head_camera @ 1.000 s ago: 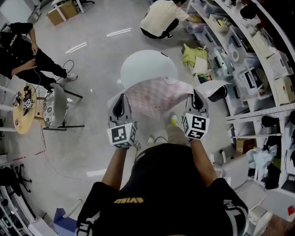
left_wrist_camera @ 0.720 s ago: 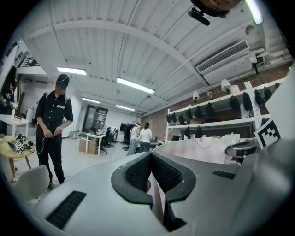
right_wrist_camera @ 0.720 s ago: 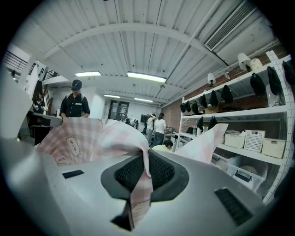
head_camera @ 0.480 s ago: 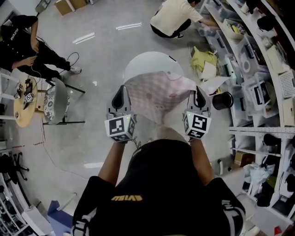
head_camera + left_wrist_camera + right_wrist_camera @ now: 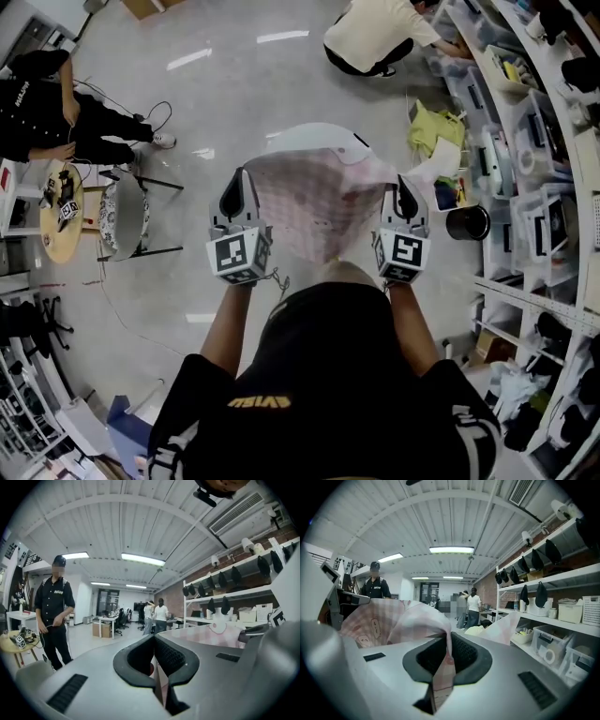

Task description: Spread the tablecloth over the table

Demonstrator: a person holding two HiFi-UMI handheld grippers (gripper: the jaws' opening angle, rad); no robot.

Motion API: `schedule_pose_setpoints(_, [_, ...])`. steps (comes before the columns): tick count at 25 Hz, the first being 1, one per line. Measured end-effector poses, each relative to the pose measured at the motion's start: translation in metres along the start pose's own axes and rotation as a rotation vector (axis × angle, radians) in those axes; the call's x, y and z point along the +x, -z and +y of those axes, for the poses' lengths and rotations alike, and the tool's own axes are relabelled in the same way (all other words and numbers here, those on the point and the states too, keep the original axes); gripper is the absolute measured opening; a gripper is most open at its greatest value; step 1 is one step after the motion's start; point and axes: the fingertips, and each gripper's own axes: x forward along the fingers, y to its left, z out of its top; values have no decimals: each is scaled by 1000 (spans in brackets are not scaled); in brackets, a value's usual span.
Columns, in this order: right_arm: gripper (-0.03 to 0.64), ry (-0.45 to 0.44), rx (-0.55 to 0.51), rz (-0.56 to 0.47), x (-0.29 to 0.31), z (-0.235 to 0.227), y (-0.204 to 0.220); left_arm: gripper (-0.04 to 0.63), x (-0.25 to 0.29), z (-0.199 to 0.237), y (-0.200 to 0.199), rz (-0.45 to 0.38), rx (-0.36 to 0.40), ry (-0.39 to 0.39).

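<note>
Pink tablecloth (image 5: 314, 202) pinched in left claw (image 5: 241, 180) and right claw (image 5: 403, 184), white table (image 5: 314, 141) beyond; chair (image 5: 122, 214), bin (image 5: 467, 223) nearby

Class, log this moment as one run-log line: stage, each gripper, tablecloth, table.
stage: tablecloth held up, unspread | left gripper: shut on tablecloth | right gripper: shut on tablecloth | table: beyond tablecloth, not yet covered

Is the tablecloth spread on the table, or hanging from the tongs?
Hanging: the tablecloth sags between left tongs and right tongs, both shut on its edge, above the table.
</note>
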Motion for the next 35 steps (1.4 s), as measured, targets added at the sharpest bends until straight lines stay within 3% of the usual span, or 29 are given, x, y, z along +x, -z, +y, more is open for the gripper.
schedule_pose_setpoints(5, [31,-38,11,20,69,-22,15,17,56,-7,6,28,2,-26])
schedule_pose_setpoints(11, [31,-69,20,83,118,-14,29,17,92,10,15,64,-57,-48])
schedule_pose_setpoints(15, [31,-64,17,105,140,-4,29,17,112,34,35,91,-44,-29])
schedule_pose_setpoints(21, [31,-15,21,88,170,-8,23,17,148,45,27,72,4,22])
schedule_pose_setpoints(29, [31,36,12,82,224,-20,21,17,222,55,37,58,35,0])
schedule_pose_setpoints(35, [31,19,-27,89,265,-28,16,17,261,59,38,62,47,11])
